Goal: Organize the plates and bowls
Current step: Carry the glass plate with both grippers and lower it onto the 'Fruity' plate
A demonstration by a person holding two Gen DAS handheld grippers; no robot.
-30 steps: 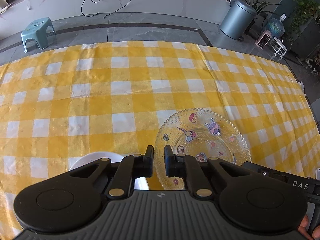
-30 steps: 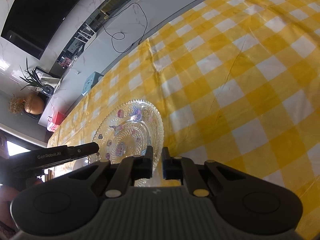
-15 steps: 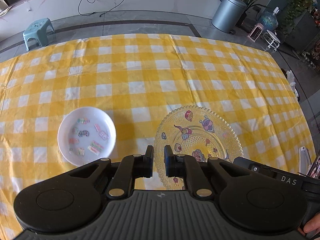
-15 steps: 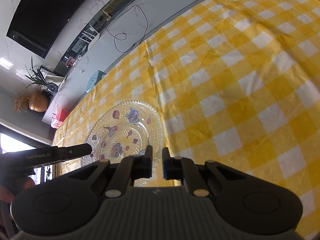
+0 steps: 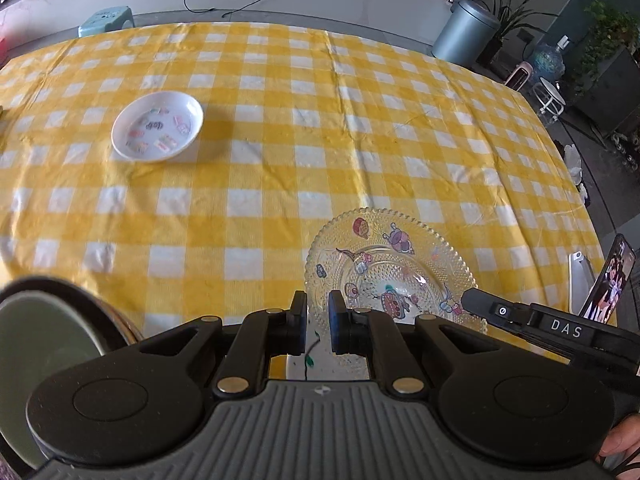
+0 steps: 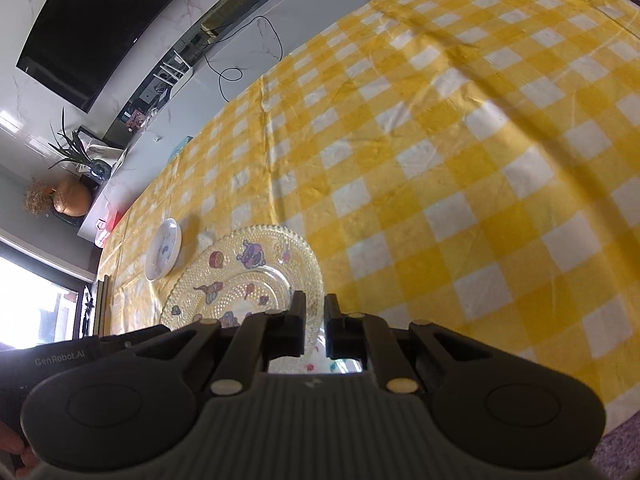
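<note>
Now, from the left wrist view, the left gripper (image 5: 317, 322) is pointing forward and slightly down over the near edge of the yellow checked tablecloth (image 5: 280, 168), its jaws standing nearly closed with a narrow gap between them and nothing visibly caught there. Just ahead and to the right, the clear glass plate (image 5: 394, 268) with cartoon stickers is lying flat on the cloth, and the right gripper (image 5: 470, 300) is reaching in from the right with its tip over the plate's near rim. Well apart, toward the far left, a small white dish (image 5: 157, 127) is sitting upright on the cloth, while a dark-rimmed green bowl (image 5: 44, 344) is showing at the lower left corner. From the right wrist view, the right gripper (image 6: 315, 322) is tilting strongly to one side and aiming at the glass plate's (image 6: 244, 276) near rim; its jaws are likewise almost together, and whether they are pinching the rim cannot be told. The white dish (image 6: 163, 249) is lying beyond the plate, and the left gripper's (image 6: 60, 356) body is showing at the lower left.
</note>
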